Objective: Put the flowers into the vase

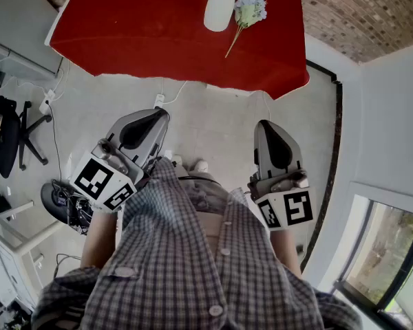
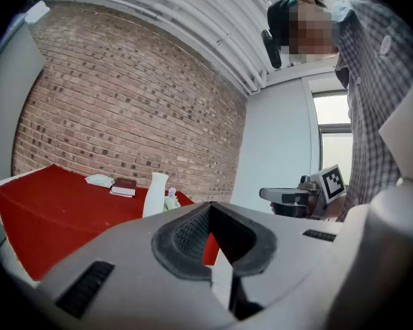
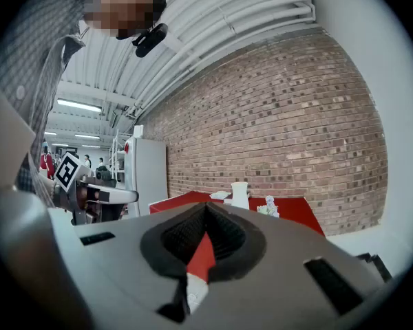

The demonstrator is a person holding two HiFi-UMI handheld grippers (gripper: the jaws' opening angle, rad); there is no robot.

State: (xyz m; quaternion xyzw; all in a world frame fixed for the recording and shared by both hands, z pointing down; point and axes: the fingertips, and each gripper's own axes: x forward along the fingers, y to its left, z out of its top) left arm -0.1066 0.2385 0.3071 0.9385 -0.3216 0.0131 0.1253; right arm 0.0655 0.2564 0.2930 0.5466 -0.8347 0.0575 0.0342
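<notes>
A white vase [image 1: 221, 3] stands on the red-covered table [image 1: 138, 33] ahead of me. A bunch of pale flowers [image 1: 249, 9] lies on the cloth just right of the vase, its stem pointing toward me. Both show small in the left gripper view, vase [image 2: 155, 194] and flowers [image 2: 171, 202], and in the right gripper view, vase [image 3: 240, 195] and flowers [image 3: 268, 207]. My left gripper [image 1: 151, 117] and right gripper [image 1: 270, 135] are held near my body over the floor, well short of the table. Both are shut and empty.
A book [image 2: 124, 187] and a white cloth [image 2: 99, 180] lie at the table's far end. A black office chair [image 1: 14, 137], cables and a socket strip [image 1: 51, 95] are on the floor at left. A brick wall stands behind the table. A white wall and window are at right.
</notes>
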